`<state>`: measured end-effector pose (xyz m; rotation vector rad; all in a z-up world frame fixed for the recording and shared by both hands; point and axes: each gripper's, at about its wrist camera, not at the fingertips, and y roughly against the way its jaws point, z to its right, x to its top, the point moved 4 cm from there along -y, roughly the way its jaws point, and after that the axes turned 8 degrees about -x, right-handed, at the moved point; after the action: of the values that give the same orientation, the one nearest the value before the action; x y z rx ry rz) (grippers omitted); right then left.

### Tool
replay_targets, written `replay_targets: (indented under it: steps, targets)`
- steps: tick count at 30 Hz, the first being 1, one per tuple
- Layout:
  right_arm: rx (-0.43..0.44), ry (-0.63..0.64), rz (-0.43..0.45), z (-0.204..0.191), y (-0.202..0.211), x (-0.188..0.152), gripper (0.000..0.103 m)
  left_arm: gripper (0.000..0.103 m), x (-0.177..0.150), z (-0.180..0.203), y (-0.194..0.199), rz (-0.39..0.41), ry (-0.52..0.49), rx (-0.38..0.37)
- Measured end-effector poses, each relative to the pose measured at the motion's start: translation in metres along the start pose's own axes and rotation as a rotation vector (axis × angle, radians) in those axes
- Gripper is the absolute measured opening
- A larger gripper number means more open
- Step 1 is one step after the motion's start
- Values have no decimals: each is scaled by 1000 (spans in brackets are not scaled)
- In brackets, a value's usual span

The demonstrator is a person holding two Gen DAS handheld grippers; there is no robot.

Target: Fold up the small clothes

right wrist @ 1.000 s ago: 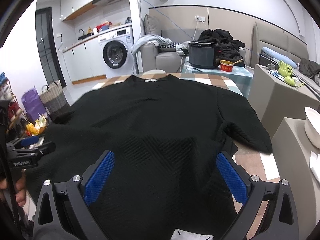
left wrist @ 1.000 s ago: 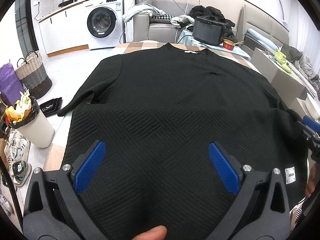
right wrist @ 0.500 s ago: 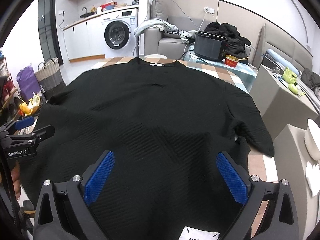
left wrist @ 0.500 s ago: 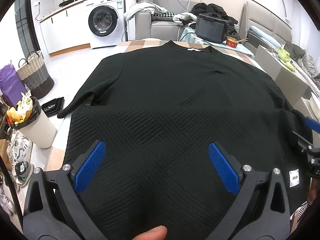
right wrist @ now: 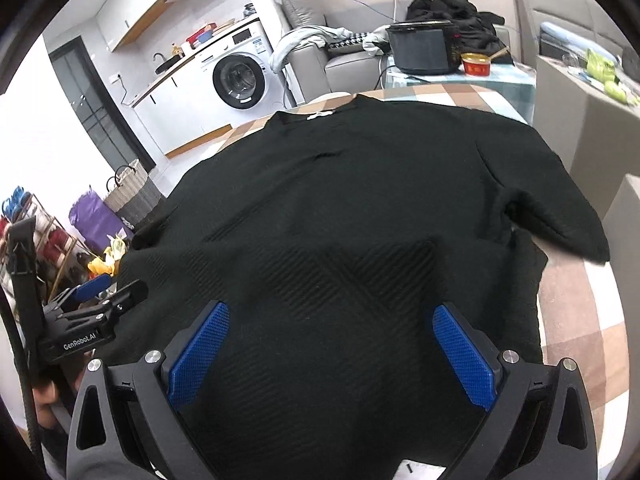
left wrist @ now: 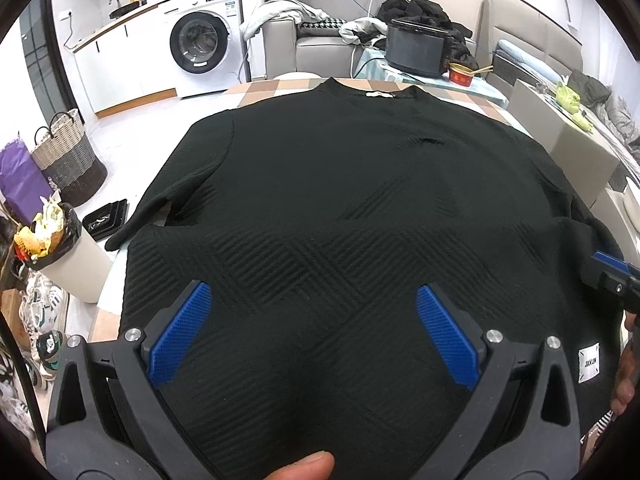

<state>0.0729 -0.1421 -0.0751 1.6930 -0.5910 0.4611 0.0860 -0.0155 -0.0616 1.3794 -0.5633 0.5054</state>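
While I watched both wrist feeds, the black sweater (left wrist: 340, 200) lay spread flat on the counter (right wrist: 580, 320), front side up, its collar at the far edge and its hem nearest me. My left hand-held gripper (left wrist: 314, 334) hung above the hem end of the sweater, toward its left half, with both blue pads (left wrist: 180, 332) spread wide apart and nothing between them. My right hand-held gripper (right wrist: 332, 354) hung over the hem end toward the right half, its blue pads (right wrist: 464, 356) equally wide apart and empty. I could not tell whether either set of fingertips touched the fabric or hovered just over it.

From the left wrist view, the left sleeve (left wrist: 168, 196) lay angled out and down past the counter edge, and a small white label (left wrist: 589, 361) sat on the fabric near the hem at the right. From the right wrist view, the right sleeve (right wrist: 560, 216) rested on the checked counter top, and the left hand-held gripper showed at the sweater's left edge.

Beyond the counter stood a washing machine (left wrist: 200, 40), a grey sofa (left wrist: 304, 36) and a wicker basket (left wrist: 68, 156).
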Motion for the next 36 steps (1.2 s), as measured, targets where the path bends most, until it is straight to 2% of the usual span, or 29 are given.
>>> replay_targets:
  steps: [12,20,25,36]
  targets:
    - [5,-47,-45,16,-13,-2,103,102,3,23,-21,-56,-34,-2]
    - [-7,-50,-65,21,-18,-2,103,102,9,26,-30,-64,-28,-14]
    - [-30,-53,-72,19,-22,4,103,102,16,16,-35,-60,-10,-23]
    - [-118,-66,-52,22,-19,26,103,102,49,-32,-28,-27,31,-2]
